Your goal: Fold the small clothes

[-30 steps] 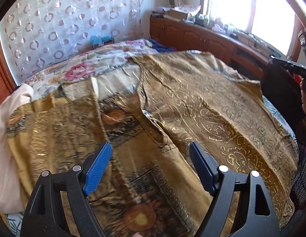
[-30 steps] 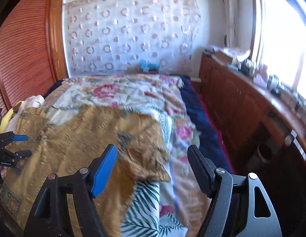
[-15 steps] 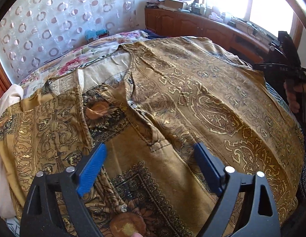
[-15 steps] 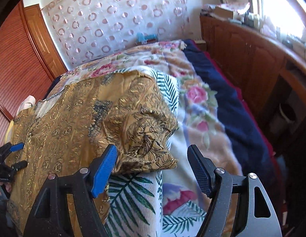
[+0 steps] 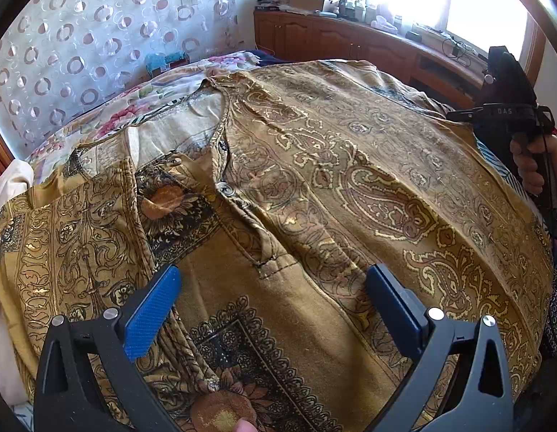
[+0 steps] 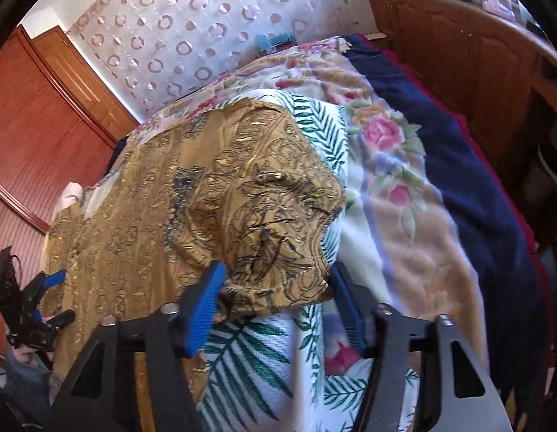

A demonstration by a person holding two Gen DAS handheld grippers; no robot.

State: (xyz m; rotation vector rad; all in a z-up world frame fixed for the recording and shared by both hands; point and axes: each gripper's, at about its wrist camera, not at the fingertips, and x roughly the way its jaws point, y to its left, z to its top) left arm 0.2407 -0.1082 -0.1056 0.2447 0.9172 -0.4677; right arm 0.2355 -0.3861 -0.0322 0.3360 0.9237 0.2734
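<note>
Straddling shirt sleeve (image 6: 278,237) — right gripper (image 6: 278,295).

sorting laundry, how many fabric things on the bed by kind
Gold paisley buttoned shirt: 1
White cloth at the bed's left edge: 1
Floral blanket: 1
Navy blue blanket: 1
White palm-leaf print sheet: 1
Total: 5

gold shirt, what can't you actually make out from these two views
- Gold shirt hem: left wrist view, cut off by the bottom edge and left gripper.
- Sleeve tip: right wrist view, right gripper fingers straddle it; contact unclear.
- Bed under shirt: hidden by fabric.
</note>
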